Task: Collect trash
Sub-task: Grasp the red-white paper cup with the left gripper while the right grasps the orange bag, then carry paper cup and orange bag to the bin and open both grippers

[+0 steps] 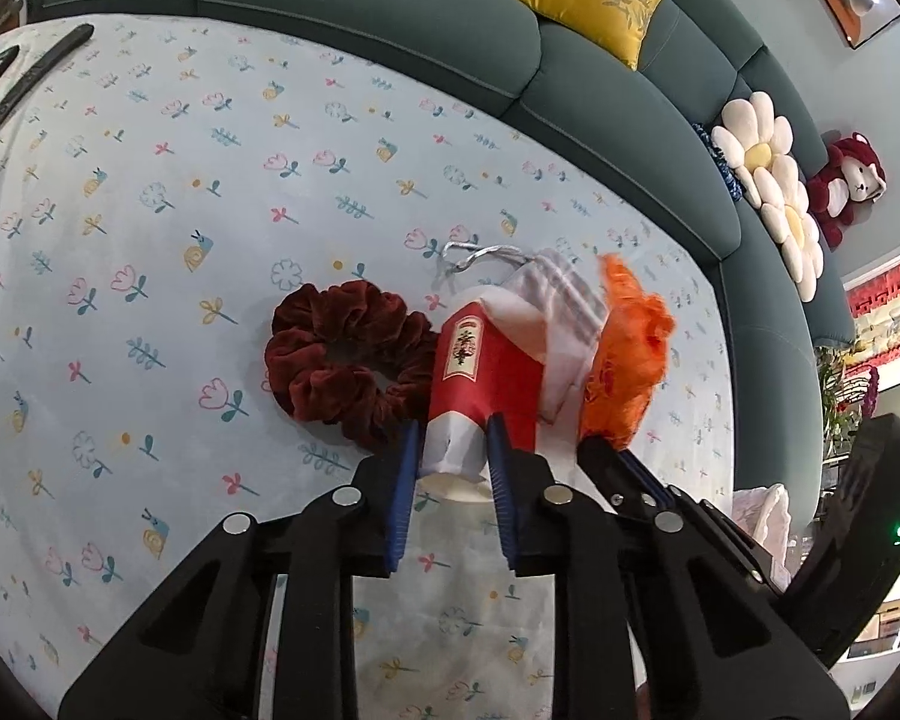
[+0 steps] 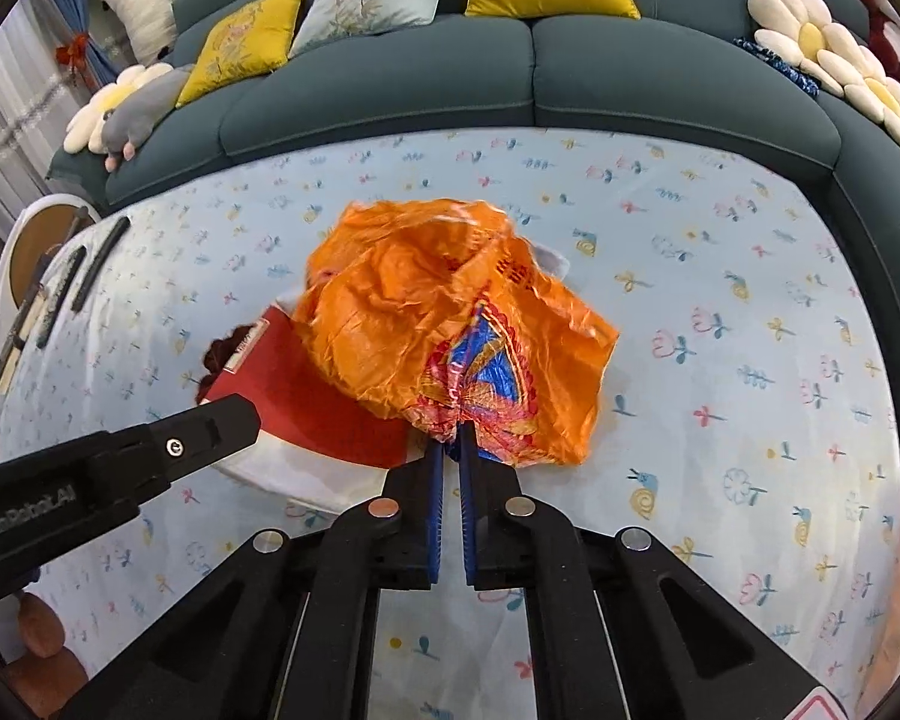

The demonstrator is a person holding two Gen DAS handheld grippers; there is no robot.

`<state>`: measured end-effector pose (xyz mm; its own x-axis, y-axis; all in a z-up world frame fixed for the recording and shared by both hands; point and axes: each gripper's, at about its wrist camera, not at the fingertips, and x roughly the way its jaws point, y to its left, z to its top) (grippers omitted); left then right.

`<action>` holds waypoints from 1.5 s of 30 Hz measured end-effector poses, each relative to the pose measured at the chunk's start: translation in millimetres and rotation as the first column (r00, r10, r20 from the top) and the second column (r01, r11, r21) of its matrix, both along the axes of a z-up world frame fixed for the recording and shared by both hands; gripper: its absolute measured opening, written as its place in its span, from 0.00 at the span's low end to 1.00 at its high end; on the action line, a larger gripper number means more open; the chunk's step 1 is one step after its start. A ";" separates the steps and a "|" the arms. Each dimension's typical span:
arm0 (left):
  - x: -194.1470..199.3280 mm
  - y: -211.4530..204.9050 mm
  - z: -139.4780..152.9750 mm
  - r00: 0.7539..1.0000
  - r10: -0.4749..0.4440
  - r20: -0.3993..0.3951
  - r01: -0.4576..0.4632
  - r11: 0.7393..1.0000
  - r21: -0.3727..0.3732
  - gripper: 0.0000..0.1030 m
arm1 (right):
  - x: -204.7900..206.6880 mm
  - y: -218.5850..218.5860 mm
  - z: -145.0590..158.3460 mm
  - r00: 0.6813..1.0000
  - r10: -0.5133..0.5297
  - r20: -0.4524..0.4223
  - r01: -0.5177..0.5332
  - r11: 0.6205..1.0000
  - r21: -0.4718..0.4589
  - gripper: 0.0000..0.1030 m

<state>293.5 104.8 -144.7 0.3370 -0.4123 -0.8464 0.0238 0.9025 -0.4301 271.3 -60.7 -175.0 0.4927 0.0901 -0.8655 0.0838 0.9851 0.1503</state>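
A red and white paper cup point(image 1: 480, 372) lies on its side on the flowered tablecloth point(image 1: 150, 210). My left gripper point(image 1: 453, 456) is shut on the cup's base, its blue pads pressing both sides. Beside it, a crumpled orange plastic wrapper point(image 2: 450, 312) is pinched at its near edge by my right gripper point(image 2: 452, 450), jaws almost together. From the right wrist view the red cup point(image 2: 306, 396) lies left of the wrapper, with the left gripper's black finger point(image 2: 210, 426) over it. From the left wrist view the orange wrapper point(image 1: 624, 354) sits right of the cup.
A dark red velvet scrunchie point(image 1: 342, 360) lies left of the cup. A small white drawstring pouch point(image 1: 558, 300) rests behind it. Two dark remotes point(image 1: 36, 78) lie at the table's far left. A teal sofa point(image 2: 510, 72) with cushions curves behind the table.
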 end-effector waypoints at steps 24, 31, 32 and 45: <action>-73.9 -111.4 178.5 0.947 -0.132 0.293 0.140 0.990 -0.007 0.20 | -97.7 -120.1 186.7 0.935 -0.155 0.320 0.157 0.987 0.019 0.04; -108.4 -168.5 207.4 0.912 -0.217 0.347 0.228 0.974 0.009 0.20 | -139.3 -174.6 219.3 0.899 -0.226 0.375 0.233 0.972 0.026 0.04; -114.7 -180.1 210.7 0.906 -0.234 0.352 0.246 0.969 0.013 0.20 | -147.4 -185.2 222.5 0.893 -0.240 0.381 0.248 0.968 0.028 0.04; -175.6 -282.4 207.5 0.843 -0.398 0.360 0.400 0.913 0.073 0.20 | -220.1 -270.9 216.7 0.841 -0.374 0.391 0.383 0.922 0.058 0.04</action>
<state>117.9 -177.6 62.8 0.4222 -0.5810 -0.6958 0.5354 0.7792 -0.3257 51.2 -331.6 41.7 0.7796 -0.1882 -0.5973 0.3902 0.8920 0.2283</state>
